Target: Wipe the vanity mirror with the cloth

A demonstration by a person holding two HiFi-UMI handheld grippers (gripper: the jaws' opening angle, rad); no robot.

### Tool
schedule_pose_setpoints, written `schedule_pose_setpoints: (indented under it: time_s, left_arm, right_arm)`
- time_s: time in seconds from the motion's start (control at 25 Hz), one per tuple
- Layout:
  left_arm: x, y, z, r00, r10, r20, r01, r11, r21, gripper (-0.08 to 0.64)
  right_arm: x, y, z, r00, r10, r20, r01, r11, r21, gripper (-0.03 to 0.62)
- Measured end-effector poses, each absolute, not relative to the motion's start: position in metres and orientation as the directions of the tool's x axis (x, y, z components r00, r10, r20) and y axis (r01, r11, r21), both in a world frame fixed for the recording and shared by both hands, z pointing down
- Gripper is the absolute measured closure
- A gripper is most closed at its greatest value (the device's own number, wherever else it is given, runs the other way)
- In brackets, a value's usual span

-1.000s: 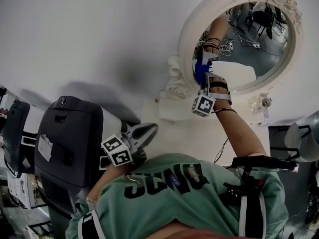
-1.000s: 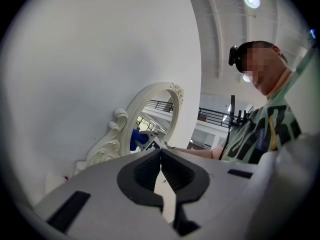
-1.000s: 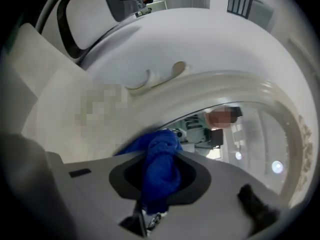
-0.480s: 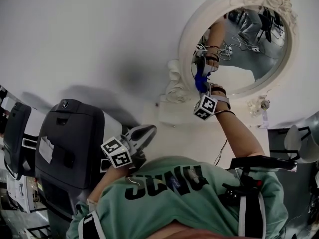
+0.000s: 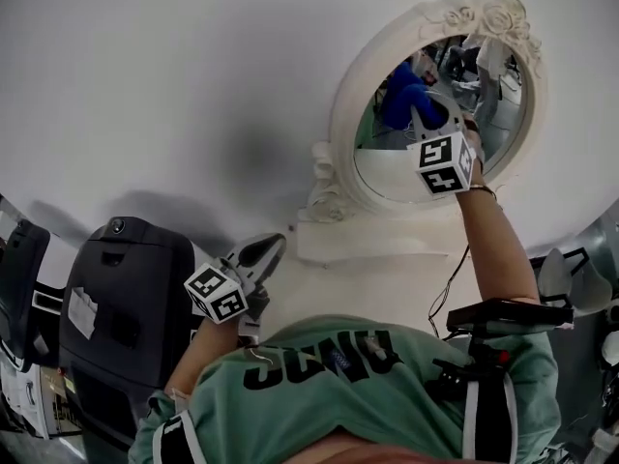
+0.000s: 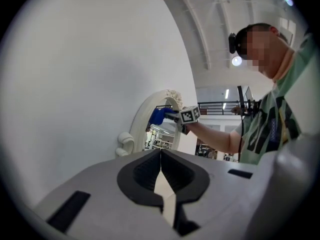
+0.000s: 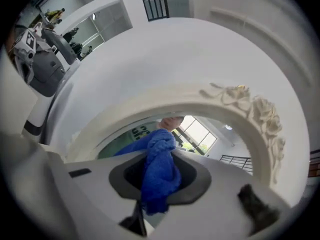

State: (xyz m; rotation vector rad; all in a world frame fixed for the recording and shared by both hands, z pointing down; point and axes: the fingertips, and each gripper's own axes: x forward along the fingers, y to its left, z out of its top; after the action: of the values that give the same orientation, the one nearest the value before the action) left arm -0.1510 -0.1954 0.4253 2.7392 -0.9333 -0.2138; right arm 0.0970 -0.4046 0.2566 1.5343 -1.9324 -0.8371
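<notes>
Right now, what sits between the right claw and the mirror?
Only the blue cloth: the right claw is shut on it, and its bunched end points at the mirror, as the right gripper view shows.

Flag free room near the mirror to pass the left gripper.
Free: bare white wall left of the vanity mirror, above the black case. Crowded: the mirror glass, where the right gripper holds the blue cloth. The left gripper, jaws shut and empty, sits by the case.

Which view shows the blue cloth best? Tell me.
The right gripper view: the blue cloth sits close and large, folds visible. The left gripper view and head view show only a small blue patch at the mirror.
</notes>
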Motion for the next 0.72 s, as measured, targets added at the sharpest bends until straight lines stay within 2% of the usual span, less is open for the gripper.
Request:
schedule_pose_setpoints:
  time_s: [0.2, 0.4, 0.6, 0.72]
  left_arm:
    - [-0.164, -0.220, 0.405, 0.744, -0.666, -0.054, -0.652, -0.742, 0.157, 0.548]
    - [-0.161, -0.229, 0.398, 0.749, -0.661, -0.052, -0.651, -0.748, 0.132, 0.548]
    - [-0.156, -0.233, 0.402, 0.764, -0.644, -0.038, -0.632, -0.759, 0.154, 0.548]
    - [-0.148, -0.233, 0.405, 0.776, -0.630, -0.034, -0.616, -0.768, 0.173, 0.548]
  right_arm:
    - [0.103, -0.415, 0.185, -0.164, -0.983, -0.083, -0.643, 0.043, 0.765, 0.514]
    - [0.101, -0.425, 0.166, -0.131, -0.986, -0.106, -0.631, 0.001, 0.776, 0.512]
    - [0.094, -0.425, 0.171, -0.068, -0.987, -0.144, -0.459, -0.097, 0.883, 0.515]
    - [0.086, -0.423, 0.201, -0.057, -0.990, -0.126, -0.367, -0.096, 0.925, 0.517]
